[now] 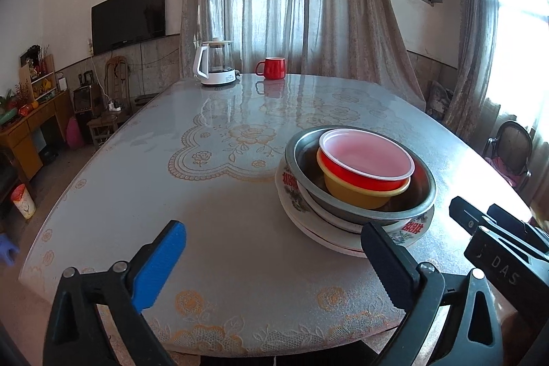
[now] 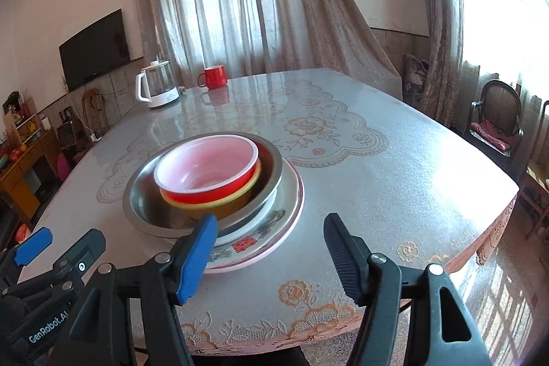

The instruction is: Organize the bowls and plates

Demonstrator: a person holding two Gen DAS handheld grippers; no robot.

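Bowl stack [image 2: 212, 184] near table edge [image 2: 343, 328]; bare tabletop beyond

Stacked bowls [image 1: 363, 174] on plates [image 1: 302, 211]

The yellow bowl [image 1: 357, 194] sits mostly hidden under the red bowl [image 1: 365, 165], just ahead of the left hand-held gripper [image 1: 274, 263]. The plates [image 1: 302, 211] are largely covered by the steel basin [image 1: 360, 211]; their number cannot be told. Both hand-held grippers' bodies are cut off below.
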